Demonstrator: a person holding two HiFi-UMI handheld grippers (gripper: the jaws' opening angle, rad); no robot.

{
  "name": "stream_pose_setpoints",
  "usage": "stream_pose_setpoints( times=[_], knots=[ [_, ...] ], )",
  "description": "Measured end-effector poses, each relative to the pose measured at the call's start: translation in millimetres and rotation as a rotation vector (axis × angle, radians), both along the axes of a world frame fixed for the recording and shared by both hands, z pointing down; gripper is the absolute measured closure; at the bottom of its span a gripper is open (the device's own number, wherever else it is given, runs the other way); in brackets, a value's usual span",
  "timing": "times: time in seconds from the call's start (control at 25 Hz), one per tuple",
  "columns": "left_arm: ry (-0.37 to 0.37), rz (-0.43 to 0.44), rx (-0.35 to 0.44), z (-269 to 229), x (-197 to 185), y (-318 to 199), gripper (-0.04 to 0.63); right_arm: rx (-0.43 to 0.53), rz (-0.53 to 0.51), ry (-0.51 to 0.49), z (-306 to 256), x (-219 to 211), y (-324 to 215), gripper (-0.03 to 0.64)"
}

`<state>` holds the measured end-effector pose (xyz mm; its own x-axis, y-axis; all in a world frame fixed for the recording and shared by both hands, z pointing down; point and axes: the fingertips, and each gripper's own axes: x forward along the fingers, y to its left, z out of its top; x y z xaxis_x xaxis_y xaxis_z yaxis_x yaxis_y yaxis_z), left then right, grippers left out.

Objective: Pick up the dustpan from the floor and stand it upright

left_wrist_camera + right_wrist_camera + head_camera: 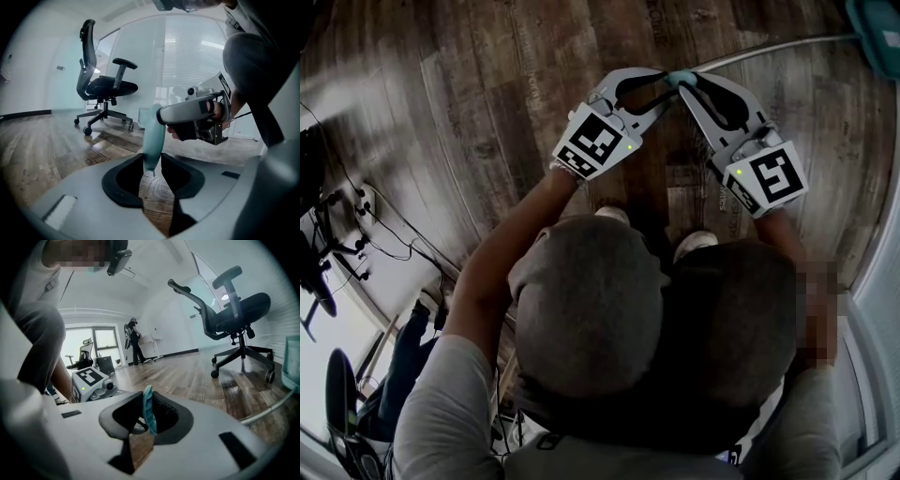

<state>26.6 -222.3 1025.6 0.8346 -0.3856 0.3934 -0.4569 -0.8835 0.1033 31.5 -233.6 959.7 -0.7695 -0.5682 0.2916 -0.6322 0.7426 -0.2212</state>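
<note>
Over wood floor point(487, 94): right hand-held gripper point(149, 422) tight on dustpan handle point(681, 79), left hand-held gripper point(153, 177) spread.

i see a light grey short sleeve point(441, 403) on the left arm. the left hand-held gripper point(664, 84) and the right hand-held gripper point(686, 86) share pale grey shells and black pads point(122, 183); each carries a white marker cube point(595, 141) with black squares and a green light.

Teal dustpan point(879, 28) on a long silver pole, slanted, its teal grip end in the right tool point(146, 414).
</note>
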Motion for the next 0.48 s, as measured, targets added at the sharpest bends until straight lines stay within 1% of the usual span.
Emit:
stream_pose_setpoints(
  times=[0.2,0.48],
  knots=[
    [-0.002,0.019,0.004,-41,5,3,0.480,-0.017,0.042,-0.009,-40,8,3,0.560],
    [-0.005,0.039,0.011,-128,10,10,0.480,-0.047,0.095,-0.044,-123,21,9,0.558]
  ],
)
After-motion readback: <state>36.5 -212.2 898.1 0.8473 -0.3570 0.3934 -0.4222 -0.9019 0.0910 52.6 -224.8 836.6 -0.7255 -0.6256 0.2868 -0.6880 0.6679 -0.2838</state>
